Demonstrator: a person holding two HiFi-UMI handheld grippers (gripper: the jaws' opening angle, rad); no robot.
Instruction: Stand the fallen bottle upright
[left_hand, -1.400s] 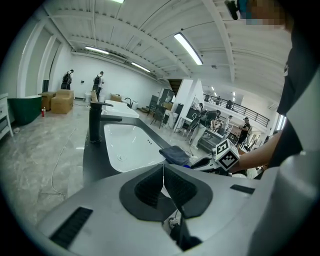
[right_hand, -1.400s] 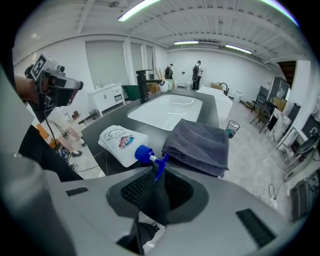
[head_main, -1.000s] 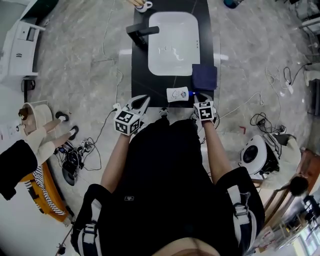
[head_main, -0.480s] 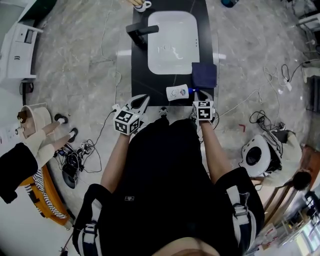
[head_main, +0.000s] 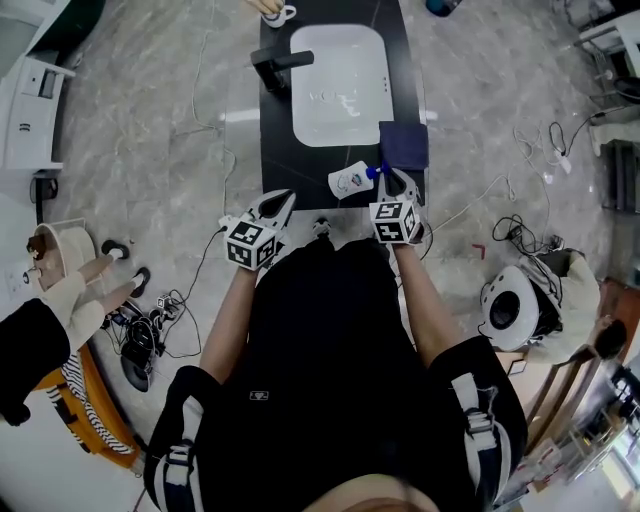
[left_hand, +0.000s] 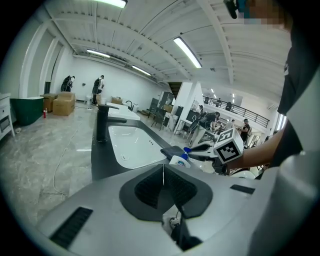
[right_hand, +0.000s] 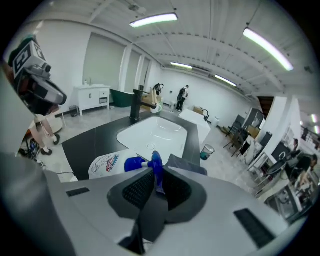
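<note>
A white bottle (head_main: 348, 182) with a blue pump top (head_main: 372, 172) lies tilted on the black counter (head_main: 275, 140), just in front of the sink. The pads of my right gripper (head_main: 390, 180) pinch the pump head (right_hand: 152, 165) while its jaws are opening; the bottle's body (right_hand: 102, 165) trails left of them. My left gripper (head_main: 284, 197) hovers at the counter's near left corner, pads (left_hand: 163, 172) together on nothing. The left gripper view shows the bottle (left_hand: 178, 160) past its jaws, with the right gripper (left_hand: 200, 149) on it.
A white sink (head_main: 380, 90) with a black faucet (head_main: 275, 62) fills the counter's middle. A folded dark blue cloth (head_main: 404, 145) lies right of the bottle. A cup (head_main: 280, 14) stands at the far end. Cables (head_main: 520, 235) and another person's arm (head_main: 60, 300) are on the floor side.
My right gripper has risen with the pump head in it, and the bottle's neck end has come up off the counter. The left gripper has stayed put.
</note>
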